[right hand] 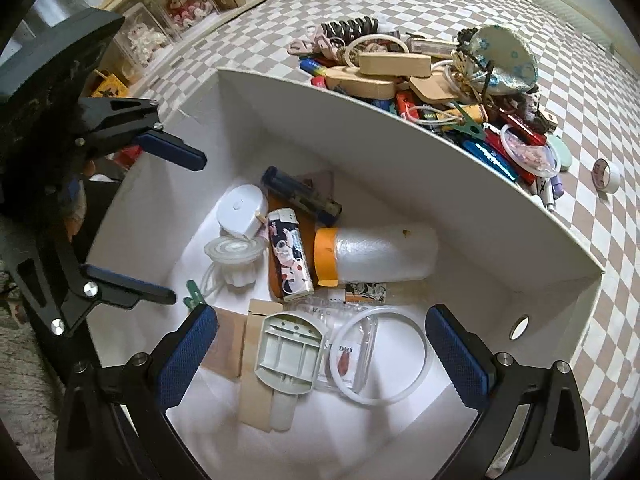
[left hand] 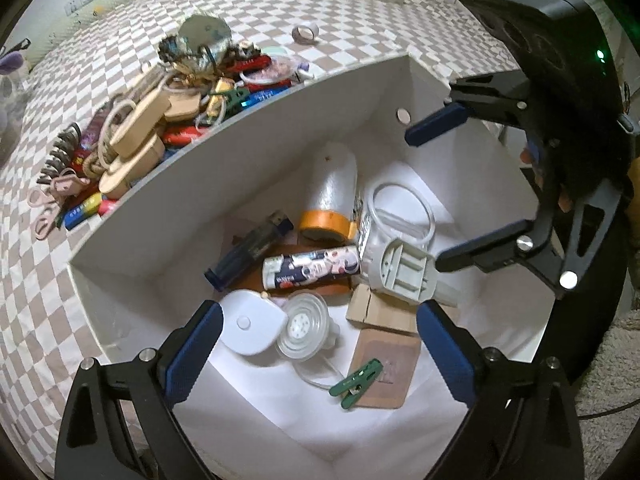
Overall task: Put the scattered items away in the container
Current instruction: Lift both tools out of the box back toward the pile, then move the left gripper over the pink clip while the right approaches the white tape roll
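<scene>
1. Left gripper (left hand: 320, 344): pointed steeply down into the box (left hand: 280, 120), jaws wide apart, nothing between the pads. It also shows in the right wrist view at left (right hand: 188, 228), hanging over the box's left wall, empty.
2. Right gripper (right hand: 320, 350): same steep downward pose over the box (right hand: 400, 152), jaws wide apart, nothing gripped. In the left wrist view it sits at upper right (left hand: 432, 196), above the box's right side; fingertips (left hand: 560, 200) of the holding hand show behind its frame.
3. Box: white, open top, on a checked cloth (left hand: 60, 320).
4. Box contents in the left wrist view, left to right: dark lighter (left hand: 248, 248); white round case (left hand: 252, 328); printed lighter (left hand: 312, 268); clear round cap (left hand: 302, 326); white roll (left hand: 334, 184) with an orange tape band (left hand: 324, 226); green clip (left hand: 356, 384) lying on a brown card (left hand: 384, 364); grey plastic holder (left hand: 404, 276); white ring (left hand: 404, 212) at right.
5. Everything in the box lies loose on the floor; no gripper touches any of it.
6. Scattered pile (left hand: 160, 128): outside the box, against its far wall on the cloth. Wooden pieces, cords, red and blue lighters, pink scissors (left hand: 44, 208).
7. Tape roll (left hand: 306, 34) sits alone on the cloth, apart from the pile.
</scene>
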Demonstrator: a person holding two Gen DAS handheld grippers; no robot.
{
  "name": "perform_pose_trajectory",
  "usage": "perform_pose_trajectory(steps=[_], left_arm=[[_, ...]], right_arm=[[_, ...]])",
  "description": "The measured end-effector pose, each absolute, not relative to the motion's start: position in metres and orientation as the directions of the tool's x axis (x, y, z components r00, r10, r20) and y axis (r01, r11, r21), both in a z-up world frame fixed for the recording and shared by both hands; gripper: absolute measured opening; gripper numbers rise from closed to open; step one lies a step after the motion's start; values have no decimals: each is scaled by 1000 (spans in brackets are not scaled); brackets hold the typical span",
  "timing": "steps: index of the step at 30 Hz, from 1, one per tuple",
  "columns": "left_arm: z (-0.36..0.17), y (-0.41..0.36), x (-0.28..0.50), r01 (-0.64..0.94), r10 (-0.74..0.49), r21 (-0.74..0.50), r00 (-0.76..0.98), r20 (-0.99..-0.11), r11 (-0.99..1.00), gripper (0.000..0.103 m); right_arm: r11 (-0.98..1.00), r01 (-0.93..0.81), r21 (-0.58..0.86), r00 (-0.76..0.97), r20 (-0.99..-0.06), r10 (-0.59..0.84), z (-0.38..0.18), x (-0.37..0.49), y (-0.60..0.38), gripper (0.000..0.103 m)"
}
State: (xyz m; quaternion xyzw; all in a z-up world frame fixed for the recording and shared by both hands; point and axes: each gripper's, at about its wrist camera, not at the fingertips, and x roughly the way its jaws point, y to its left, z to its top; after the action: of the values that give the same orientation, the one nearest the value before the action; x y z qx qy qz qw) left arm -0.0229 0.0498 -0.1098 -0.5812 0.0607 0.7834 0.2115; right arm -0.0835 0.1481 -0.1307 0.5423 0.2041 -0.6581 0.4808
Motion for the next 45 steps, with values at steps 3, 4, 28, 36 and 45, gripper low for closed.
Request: perform_pose_trajectory(steps=[3, 4, 28, 36, 45], left_arm=[[-101, 45, -25, -389, 264, -145, -272, -925, -910, 98], [-98, 43, -26, -382, 264, -143, -286, -921, -913, 98], [-54, -23, -54, -135, 159, -100, -558, -814, -986, 98], [-53, -49, -56, -68, 119, -98, -584, -803, -993, 98], [-67, -91, -66, 79, 18, -78, -583, -812, -994, 98]], right_arm=[[-450, 855, 259, 33, -891, -452, -119, -85, 152, 103], [-451, 854, 261, 23, -883, -468, -115, -86, 154, 103], [-621, 718, 315, -257, -709, -657, -67, -139, 211, 103], [-713, 628, 312, -342, -712, -613, -71, -160, 251, 103], [-788, 460, 409, -409, -690, -597, -84, -197, 286, 103]])
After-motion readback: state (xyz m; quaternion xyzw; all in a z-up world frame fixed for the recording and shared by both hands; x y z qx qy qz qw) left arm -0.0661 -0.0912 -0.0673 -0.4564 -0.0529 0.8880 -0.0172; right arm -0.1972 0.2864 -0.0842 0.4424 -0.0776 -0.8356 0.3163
